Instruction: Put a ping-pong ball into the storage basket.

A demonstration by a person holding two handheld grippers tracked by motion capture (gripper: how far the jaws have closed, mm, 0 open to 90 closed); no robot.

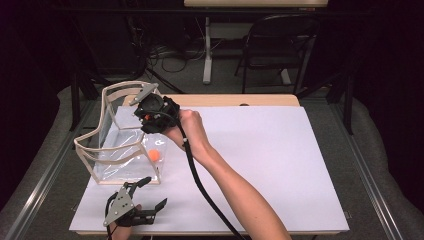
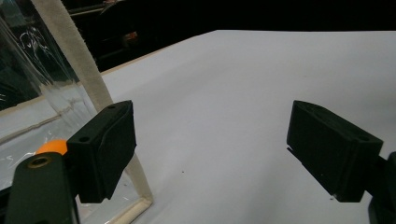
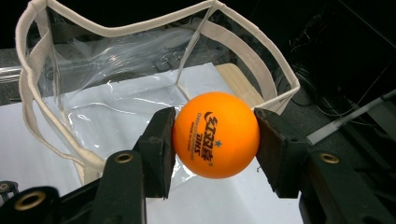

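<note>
A clear plastic bag (image 1: 120, 145) with cream trim stands open at the table's left. My right gripper (image 1: 150, 114) hovers over its open top, shut on an orange ping-pong ball (image 3: 215, 134) with dark blue print; both pads (image 3: 161, 147) press the ball's sides. The bag's rim (image 3: 243, 51) lies below and beyond the ball. A second orange ball (image 1: 155, 155) rests on the bag's floor, and the left gripper view shows this ball (image 2: 52, 146) behind one jaw. My left gripper (image 1: 156, 191) lies near the front edge, just in front of the bag, open with nothing between its jaws (image 2: 210, 149).
A white sheet (image 1: 260, 160) covers the table, bare to the right of the bag. Beyond the far edge stand a dark chair (image 1: 280, 45) and a table leg (image 1: 207, 55) among floor cables.
</note>
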